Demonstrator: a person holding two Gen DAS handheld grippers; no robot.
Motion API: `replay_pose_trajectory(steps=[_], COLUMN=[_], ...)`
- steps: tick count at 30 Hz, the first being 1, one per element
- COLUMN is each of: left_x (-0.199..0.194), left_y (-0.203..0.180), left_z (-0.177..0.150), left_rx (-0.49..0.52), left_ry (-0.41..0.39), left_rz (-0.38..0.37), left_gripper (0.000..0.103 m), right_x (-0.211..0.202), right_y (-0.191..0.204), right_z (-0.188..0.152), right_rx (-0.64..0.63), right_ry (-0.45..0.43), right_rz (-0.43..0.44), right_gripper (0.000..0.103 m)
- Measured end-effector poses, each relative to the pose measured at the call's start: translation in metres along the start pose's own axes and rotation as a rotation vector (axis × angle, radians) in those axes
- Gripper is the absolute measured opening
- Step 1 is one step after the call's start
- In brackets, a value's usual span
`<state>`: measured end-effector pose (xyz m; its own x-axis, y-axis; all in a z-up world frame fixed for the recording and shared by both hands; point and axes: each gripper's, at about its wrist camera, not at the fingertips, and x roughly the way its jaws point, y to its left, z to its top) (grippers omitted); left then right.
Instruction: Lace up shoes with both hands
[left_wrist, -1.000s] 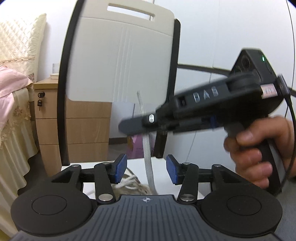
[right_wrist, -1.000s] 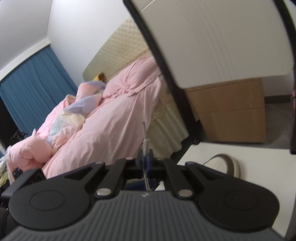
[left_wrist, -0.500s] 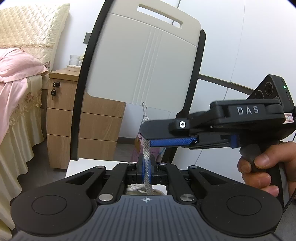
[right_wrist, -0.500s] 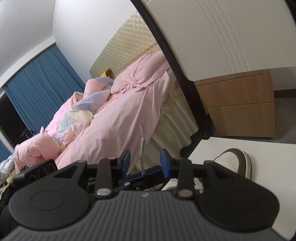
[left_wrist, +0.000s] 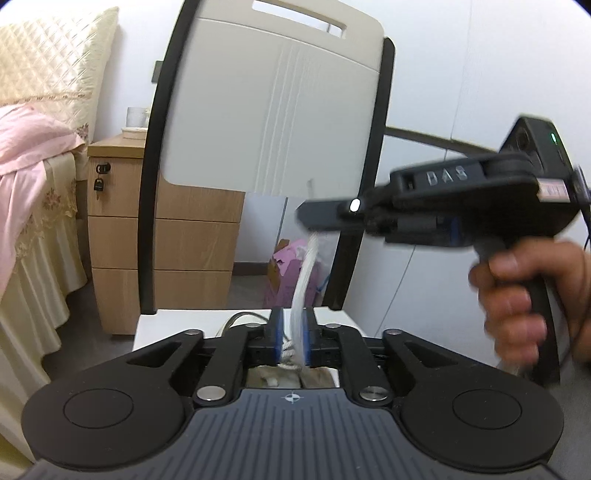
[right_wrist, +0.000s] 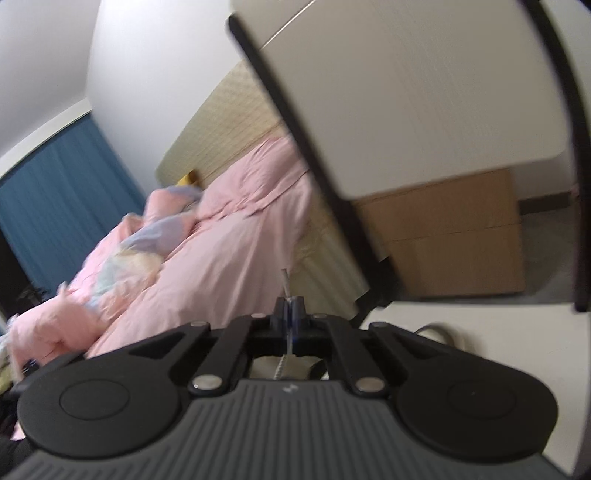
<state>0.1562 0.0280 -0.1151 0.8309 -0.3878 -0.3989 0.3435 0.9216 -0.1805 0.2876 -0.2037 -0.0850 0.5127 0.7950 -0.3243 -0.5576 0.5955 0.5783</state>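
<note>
While my right gripper (right_wrist: 288, 308) pinches the shoelace (left_wrist: 304, 273) flat between its pads, lace tip poking out just beyond them, the rest is entered outward from it.

Item: right hand (left_wrist: 524, 302) on its handle, blurred.

Item: left gripper (left_wrist: 291, 334), below my right claw; jaws have just been opening, a narrow gap now, lace rising between the pads, seemingly brushing the right-hand one but not clamped.

Item: shoe (right_wrist: 439, 332), low and right of my right claw, toe showing on the white table (right_wrist: 461, 317); its laced top lies directly under the left claw.

Item: chair back (left_wrist: 273, 99), beyond both claws.

Item: wooden drawers (left_wrist: 192, 236), behind the chair.

Item: pink bedding (right_wrist: 207, 240), far left.
</note>
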Motion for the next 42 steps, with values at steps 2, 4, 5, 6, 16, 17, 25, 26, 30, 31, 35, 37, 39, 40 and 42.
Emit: replay_pose_trajectory(steps=[2, 4, 5, 6, 16, 17, 25, 26, 30, 31, 35, 37, 39, 40, 42], left_x=[-0.001, -0.002, -0.002, -0.001, 0.017, 0.02, 0.029, 0.03, 0.035, 0.036, 0.037, 0.038, 0.038, 0.038, 0.037], left_y=[0.003, 0.006, 0.007, 0.009, 0.023, 0.026, 0.073, 0.081, 0.106, 0.109, 0.112, 0.112, 0.112, 0.111, 0.107], left_z=[-0.002, -0.004, -0.005, -0.006, -0.021, -0.022, -0.022, -0.024, -0.032, -0.033, -0.033, -0.031, -0.031, -0.031, -0.028], left_rx=[0.022, 0.047, 0.06, 0.073, 0.137, 0.127, -0.256, -0.323, -0.536, -0.561, -0.579, -0.579, -0.57, -0.559, -0.516], left_ry=[0.013, 0.023, 0.028, 0.039, 0.184, 0.196, 0.218, 0.223, 0.239, 0.241, 0.244, 0.246, 0.245, 0.244, 0.243], left_rz=[0.016, 0.031, 0.037, 0.043, 0.041, 0.036, -0.116, -0.136, -0.196, -0.203, -0.21, -0.21, -0.207, -0.204, -0.193], left_gripper=[0.037, 0.038, 0.038, 0.038, 0.033, 0.029, 0.014, 0.014, 0.014, 0.014, 0.014, 0.014, 0.014, 0.014, 0.014], right_x=[-0.006, -0.012, -0.014, -0.015, 0.043, 0.05, 0.083, 0.086, 0.091, 0.093, 0.101, 0.103, 0.103, 0.103, 0.104], right_y=[-0.004, -0.008, -0.007, -0.006, 0.013, 0.015, 0.015, 0.015, 0.016, 0.017, 0.017, 0.017, 0.017, 0.016, 0.015], right_z=[0.007, 0.014, 0.016, 0.018, -0.013, -0.018, -0.027, -0.027, -0.037, -0.037, -0.04, -0.041, -0.041, -0.04, -0.039], right_rx=[-0.037, -0.086, -0.136, -0.188, -0.423, -0.444, -0.515, -0.514, -0.518, -0.518, -0.511, -0.508, -0.496, -0.489, -0.476], right_ry=[-0.039, -0.074, -0.079, -0.083, 0.282, 0.325, 0.531, 0.548, 0.596, 0.604, 0.643, 0.655, 0.659, 0.66, 0.661], right_rz=[-0.078, -0.163, -0.207, -0.252, -0.126, -0.11, -0.101, -0.098, -0.08, -0.076, -0.059, -0.053, -0.052, -0.052, -0.05], right_gripper=[0.003, 0.003, 0.003, 0.003, 0.003, 0.003, 0.003, 0.003, 0.003, 0.003, 0.003, 0.003, 0.003, 0.003, 0.003])
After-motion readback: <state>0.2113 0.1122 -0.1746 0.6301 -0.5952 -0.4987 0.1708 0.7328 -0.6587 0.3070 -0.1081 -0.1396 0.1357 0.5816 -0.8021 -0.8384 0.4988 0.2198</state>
